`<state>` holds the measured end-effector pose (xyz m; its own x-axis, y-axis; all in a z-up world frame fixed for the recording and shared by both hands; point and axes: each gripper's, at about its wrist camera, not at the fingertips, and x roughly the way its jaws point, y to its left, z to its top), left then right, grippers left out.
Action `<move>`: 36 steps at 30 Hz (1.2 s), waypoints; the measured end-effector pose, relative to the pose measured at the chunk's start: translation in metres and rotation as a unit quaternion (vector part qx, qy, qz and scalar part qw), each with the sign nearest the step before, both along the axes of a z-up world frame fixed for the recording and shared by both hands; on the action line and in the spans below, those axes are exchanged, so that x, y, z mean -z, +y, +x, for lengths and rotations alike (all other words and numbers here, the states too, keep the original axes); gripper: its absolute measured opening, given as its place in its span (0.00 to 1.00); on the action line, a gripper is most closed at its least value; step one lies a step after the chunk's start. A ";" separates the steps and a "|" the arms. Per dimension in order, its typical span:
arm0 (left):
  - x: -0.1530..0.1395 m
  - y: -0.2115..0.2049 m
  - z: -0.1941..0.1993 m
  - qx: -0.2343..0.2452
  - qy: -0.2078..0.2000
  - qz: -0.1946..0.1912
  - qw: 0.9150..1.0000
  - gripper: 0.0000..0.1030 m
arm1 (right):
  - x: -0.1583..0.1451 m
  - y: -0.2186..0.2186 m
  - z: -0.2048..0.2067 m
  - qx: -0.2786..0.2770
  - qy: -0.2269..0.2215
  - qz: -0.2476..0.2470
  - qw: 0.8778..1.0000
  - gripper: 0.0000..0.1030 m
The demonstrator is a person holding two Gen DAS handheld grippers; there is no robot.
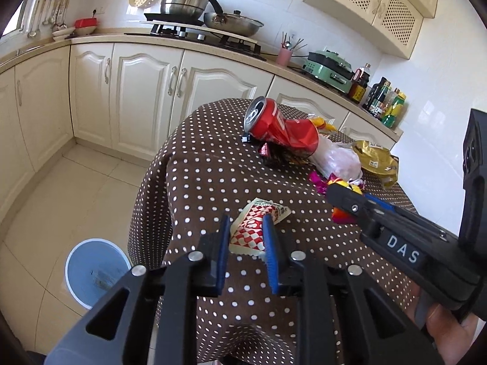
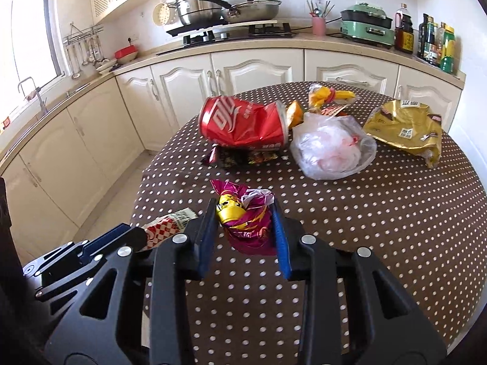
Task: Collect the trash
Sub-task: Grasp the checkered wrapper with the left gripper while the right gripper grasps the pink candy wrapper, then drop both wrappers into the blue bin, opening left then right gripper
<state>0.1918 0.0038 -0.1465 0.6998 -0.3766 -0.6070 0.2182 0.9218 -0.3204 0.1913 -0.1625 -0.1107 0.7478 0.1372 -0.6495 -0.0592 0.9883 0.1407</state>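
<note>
— Trash lay across the table [image 2: 380, 228]; each claw had pinched a piece, right claw [image 2: 243, 228] the purple wrapper [image 2: 248, 225].

— And left claw [image 1: 246, 237] the checkered wrapper [image 1: 251, 231], bin [image 1: 91, 270] waiting below.

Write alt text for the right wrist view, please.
The right gripper is shut on a crumpled purple and yellow wrapper above the polka-dot tablecloth. Behind lie a crushed red can, a clear plastic bag and a gold bag.
</note>
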 end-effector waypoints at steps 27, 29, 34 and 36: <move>0.075 0.212 0.011 -0.255 0.081 0.047 0.962 0.19 | 0.074 0.221 0.061 -0.220 0.055 0.014 0.974 0.33; 0.089 0.228 0.018 -0.266 0.100 0.047 0.958 0.19 | 0.090 0.238 0.068 -0.230 0.067 0.011 0.971 0.33; 0.132 0.262 0.045 -0.282 0.147 0.058 0.946 0.19 | 0.127 0.266 0.092 -0.238 0.095 0.008 0.967 0.32; 0.145 0.269 0.055 -0.284 0.156 0.060 0.944 0.19 | 0.141 0.271 0.101 -0.236 0.105 0.008 0.966 0.33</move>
